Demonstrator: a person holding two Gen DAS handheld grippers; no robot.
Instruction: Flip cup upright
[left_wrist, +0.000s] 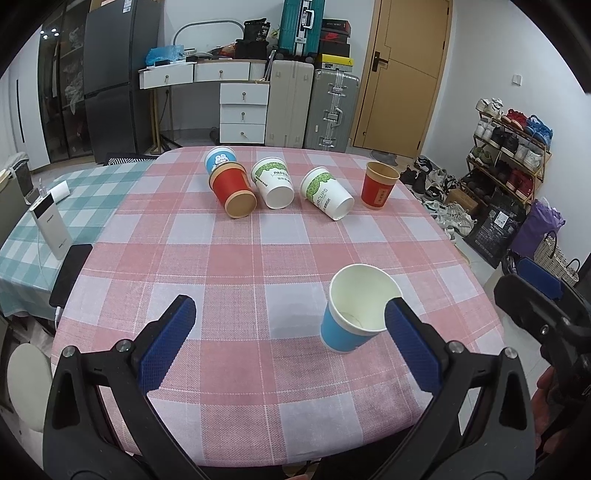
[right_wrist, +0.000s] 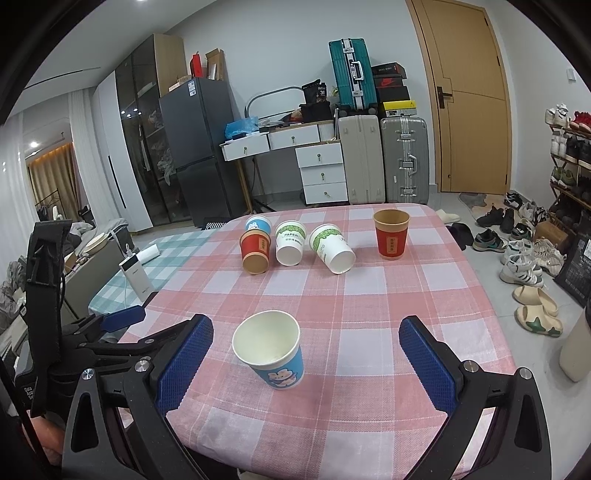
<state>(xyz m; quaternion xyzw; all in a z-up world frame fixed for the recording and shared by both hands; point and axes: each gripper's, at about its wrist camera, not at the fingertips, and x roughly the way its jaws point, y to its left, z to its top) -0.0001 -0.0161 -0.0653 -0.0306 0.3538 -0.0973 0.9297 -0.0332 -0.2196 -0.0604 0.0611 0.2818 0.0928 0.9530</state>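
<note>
Lower centre of both views: blue cup (left_wrist: 341, 332) (right_wrist: 271, 350) stands upright on the pink-checked worktop (left_wrist: 229, 266) (right_wrist: 369, 314), mouth up, long axis vertical, leaning slightly in the fisheye; inside white, looks empty, faint marks at the bottom hard to make out. Left claw (left_wrist: 290, 332) spread wide, grasping nothing; its right pad overlaps the cup's rim in the left wrist view, contact unclear. Right claw (right_wrist: 304, 358) also released, cup sits between its pads, nearer the left one, not touching either. Upper centre of frame, far side of worktop: red cup on its side (left_wrist: 232, 192) (right_wrist: 255, 253), brown open mouth toward camera, empty; blue-and-white cup (left_wrist: 219, 158) (right_wrist: 258, 223) just behind it, mostly hidden, orientation unclear. Two white cups with green print, left white cup (left_wrist: 273, 182) (right_wrist: 290, 243) and right white cup (left_wrist: 327, 194) (right_wrist: 331, 249), both lying down, mouths toward camera, empty. Upright red cup (left_wrist: 379, 186) (right_wrist: 391, 234) at right of the row, mouth up, contents not visible. Left edge: power bank (left_wrist: 50, 225) (right_wrist: 135, 275) on a green-checked cloth, phone (left_wrist: 70, 273) partly cut off by the worktop edge. Other claw's body shows at the right edge of the left view and the left edge of the right view, partly cropped.
</note>
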